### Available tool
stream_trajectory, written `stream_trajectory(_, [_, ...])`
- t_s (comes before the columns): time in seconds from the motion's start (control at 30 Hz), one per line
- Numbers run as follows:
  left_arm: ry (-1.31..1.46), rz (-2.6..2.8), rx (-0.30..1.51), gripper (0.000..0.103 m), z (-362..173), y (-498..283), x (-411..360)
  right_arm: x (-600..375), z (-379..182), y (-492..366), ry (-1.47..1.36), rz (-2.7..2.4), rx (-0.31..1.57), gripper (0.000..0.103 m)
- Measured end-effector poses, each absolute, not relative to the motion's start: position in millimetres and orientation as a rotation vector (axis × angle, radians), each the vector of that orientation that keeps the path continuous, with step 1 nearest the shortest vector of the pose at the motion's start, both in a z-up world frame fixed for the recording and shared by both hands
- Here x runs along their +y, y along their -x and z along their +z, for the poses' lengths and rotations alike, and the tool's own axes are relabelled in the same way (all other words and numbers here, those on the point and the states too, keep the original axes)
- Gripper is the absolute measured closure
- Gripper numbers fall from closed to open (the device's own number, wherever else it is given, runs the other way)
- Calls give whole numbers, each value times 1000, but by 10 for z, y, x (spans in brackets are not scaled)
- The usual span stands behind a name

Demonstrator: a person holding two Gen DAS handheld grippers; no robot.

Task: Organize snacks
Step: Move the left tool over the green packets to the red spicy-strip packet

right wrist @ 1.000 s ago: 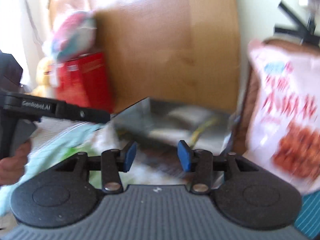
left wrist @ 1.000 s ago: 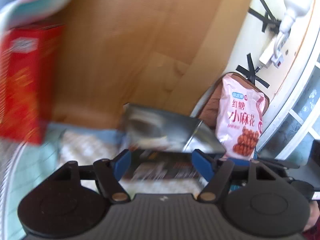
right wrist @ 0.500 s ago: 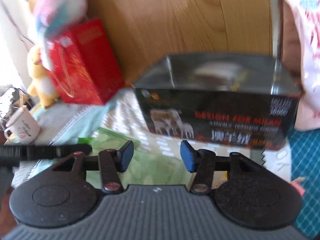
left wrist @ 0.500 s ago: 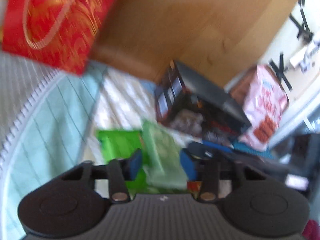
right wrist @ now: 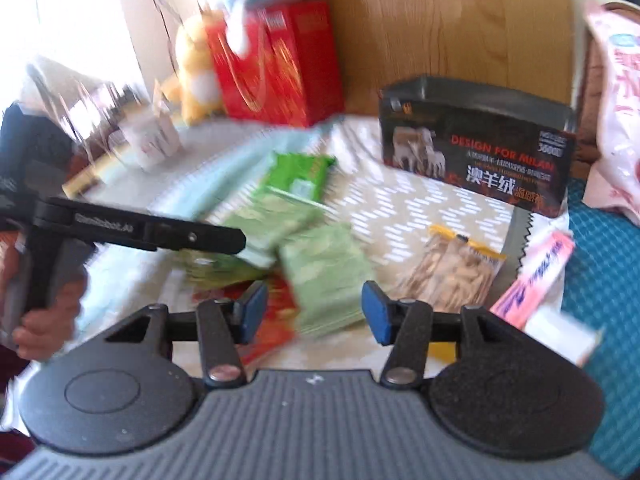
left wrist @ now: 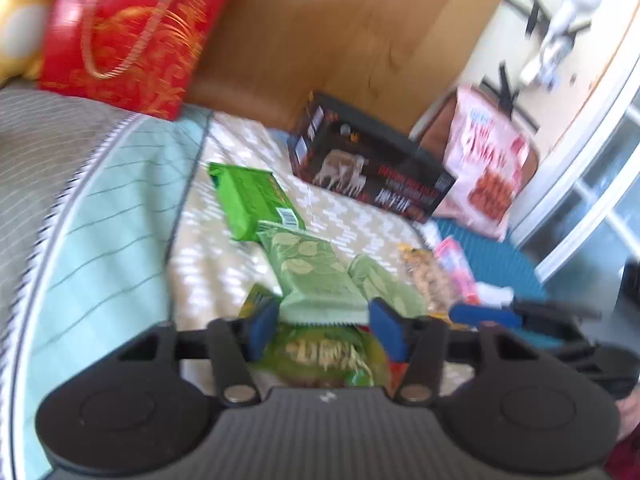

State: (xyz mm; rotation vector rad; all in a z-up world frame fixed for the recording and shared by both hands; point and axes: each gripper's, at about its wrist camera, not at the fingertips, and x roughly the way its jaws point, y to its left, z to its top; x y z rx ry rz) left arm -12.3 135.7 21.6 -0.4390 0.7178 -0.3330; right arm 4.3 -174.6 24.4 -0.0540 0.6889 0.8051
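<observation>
Several snack packs lie on a patterned cloth (left wrist: 352, 216). A bright green pack (left wrist: 250, 196) lies farthest back, also in the right wrist view (right wrist: 298, 174). Pale green leaf-print packs (left wrist: 316, 276) lie nearer, one right in front of my right gripper (right wrist: 328, 276). A clear bag of nuts (right wrist: 456, 272) and a pink pack (right wrist: 534, 276) lie to the right. My left gripper (left wrist: 323, 330) is open above a green noodle bag (left wrist: 328, 354). My right gripper (right wrist: 314, 312) is open and empty.
A black box with sheep pictures (left wrist: 372, 172) stands at the back against a wooden board (left wrist: 352, 32). A large pink snack bag (left wrist: 488, 172) leans at the right. A red gift bag (left wrist: 128, 36), a plush toy (right wrist: 196, 72) and a mug (right wrist: 150, 140) stand at the left.
Both grippers have pulled back and tilted down from the black box. The snack packs on the cloth have come into view. Both stay open.
</observation>
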Motion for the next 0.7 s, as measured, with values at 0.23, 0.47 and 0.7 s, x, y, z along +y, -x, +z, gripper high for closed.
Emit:
stream_trajectory(0.23, [596, -313, 695, 33, 193, 461, 1683, -1501, 88, 524, 85, 853, 635, 46])
stream_trajectory(0.47, [619, -381, 782, 35, 40, 383, 1432, -1242, -135, 432, 228, 661, 598, 37])
stream_trajectory(0.7, [530, -418, 804, 33, 63, 77, 972, -1514, -122, 259, 22, 638, 624, 60])
